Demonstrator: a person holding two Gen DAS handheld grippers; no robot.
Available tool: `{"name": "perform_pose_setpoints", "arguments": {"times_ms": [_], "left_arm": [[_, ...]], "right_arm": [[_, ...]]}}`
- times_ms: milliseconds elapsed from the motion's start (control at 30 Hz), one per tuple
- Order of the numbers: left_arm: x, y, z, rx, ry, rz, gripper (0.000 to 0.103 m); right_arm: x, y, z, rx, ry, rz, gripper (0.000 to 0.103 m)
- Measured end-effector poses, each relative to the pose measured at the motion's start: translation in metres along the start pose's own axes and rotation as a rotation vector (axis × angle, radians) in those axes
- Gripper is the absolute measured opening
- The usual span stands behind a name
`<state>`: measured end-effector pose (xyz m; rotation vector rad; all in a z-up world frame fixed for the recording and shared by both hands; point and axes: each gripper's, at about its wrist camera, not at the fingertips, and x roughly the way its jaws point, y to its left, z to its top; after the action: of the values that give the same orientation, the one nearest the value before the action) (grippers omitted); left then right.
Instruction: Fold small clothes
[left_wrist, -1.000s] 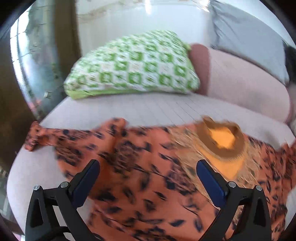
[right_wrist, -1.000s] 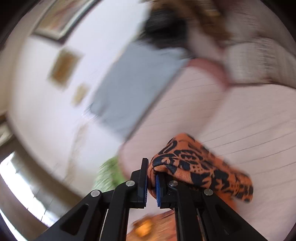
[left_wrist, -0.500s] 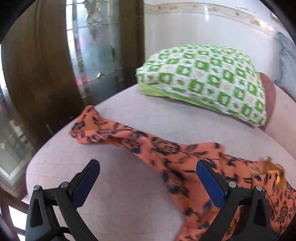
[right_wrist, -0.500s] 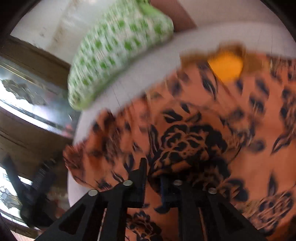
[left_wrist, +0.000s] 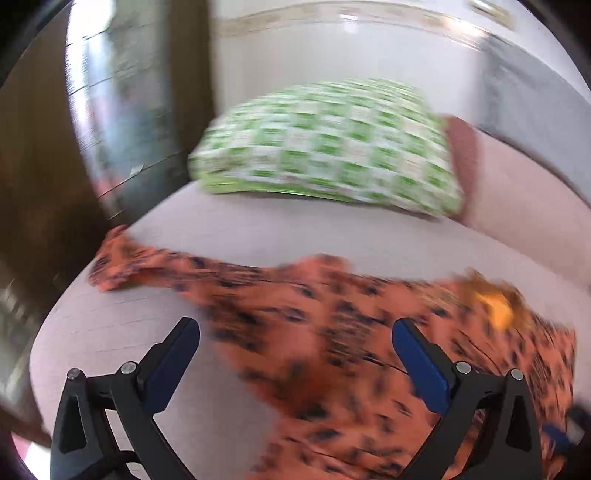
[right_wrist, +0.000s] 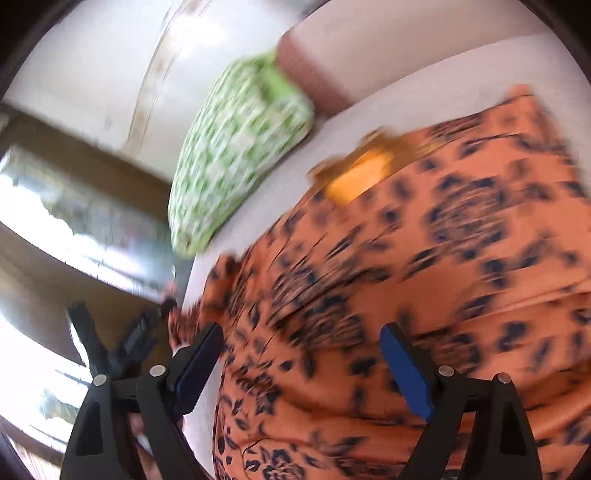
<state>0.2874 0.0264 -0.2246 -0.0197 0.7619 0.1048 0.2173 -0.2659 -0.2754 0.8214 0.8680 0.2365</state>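
Opening right claw (right_wrist: 301, 363), tilted down over orange garment (right_wrist: 424, 266).

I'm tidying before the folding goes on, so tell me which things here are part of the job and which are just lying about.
Part of the job:
- orange patterned top, spread on the sofa
- left tongs, open
- right tongs, opening, nothing between the pads

Just lying about:
- green checked pillow
- grey cushion

The left gripper (left_wrist: 295, 343) points downward at a slant, and its jaws stand wide apart with nothing pressed between the pads. The right gripper (right_wrist: 301, 350) also tilts downward; its jaws are opening, and the pads press on nothing.
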Motion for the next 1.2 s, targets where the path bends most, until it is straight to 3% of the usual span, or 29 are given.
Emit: {"name": "perform_pose_setpoints", "arguments": {"times_ms": [33,167,300,333,400,500,567,633,767,867,933,1000,1100,1200], "left_arm": [[-0.001,-0.014,-0.004,0.041,-0.002,-0.012,0.103],[-0.006,-0.072,-0.024,0.232,-0.028,-0.022,0.103],[-0.006,-0.107,-0.041,0.355,-0.023,-0.050,0.103],[-0.003,-0.112,-0.044,0.374,-0.030,-0.032,0.103],[0.010,-0.122,-0.048,0.414,-0.041,0.087,0.103],[0.043,-0.124,-0.052,0.435,0.029,0.250,0.103],[0.060,-0.114,-0.053,0.404,0.106,0.273,0.103],[0.059,-0.101,-0.043,0.329,0.119,0.246,0.103],[0.061,-0.075,-0.035,0.279,0.116,0.358,0.103],[0.067,-0.044,-0.030,0.170,0.174,0.377,0.103],[0.061,-0.032,-0.024,0.117,0.168,0.352,0.103],[0.049,-0.028,-0.021,0.090,0.141,0.324,0.103],[0.034,-0.024,-0.018,0.081,0.078,0.338,0.103],[0.034,-0.006,-0.015,0.051,0.086,0.336,0.103]], "right_arm": [[-0.008,-0.010,0.004,0.030,-0.025,-0.014,0.075],[-0.018,-0.053,0.018,0.194,-0.087,-0.025,0.057],[-0.025,-0.094,0.029,0.346,-0.111,-0.007,0.050],[-0.028,-0.101,0.032,0.371,-0.122,0.010,0.050],[-0.036,-0.112,0.039,0.392,-0.149,0.036,0.050],[-0.027,-0.129,0.041,0.453,-0.110,-0.028,0.042],[-0.027,-0.135,0.040,0.485,-0.112,0.004,0.041],[-0.027,-0.131,0.044,0.482,-0.095,0.011,0.042],[-0.022,-0.116,0.046,0.440,-0.080,0.037,0.043],[-0.016,-0.107,0.043,0.385,-0.027,-0.043,0.044],[-0.015,-0.105,0.040,0.389,-0.037,-0.031,0.045],[-0.014,-0.098,0.039,0.387,-0.045,0.056,0.045],[-0.005,-0.066,0.042,0.275,-0.022,0.105,0.045],[0.021,-0.045,0.039,0.235,0.026,0.150,0.045]]}}
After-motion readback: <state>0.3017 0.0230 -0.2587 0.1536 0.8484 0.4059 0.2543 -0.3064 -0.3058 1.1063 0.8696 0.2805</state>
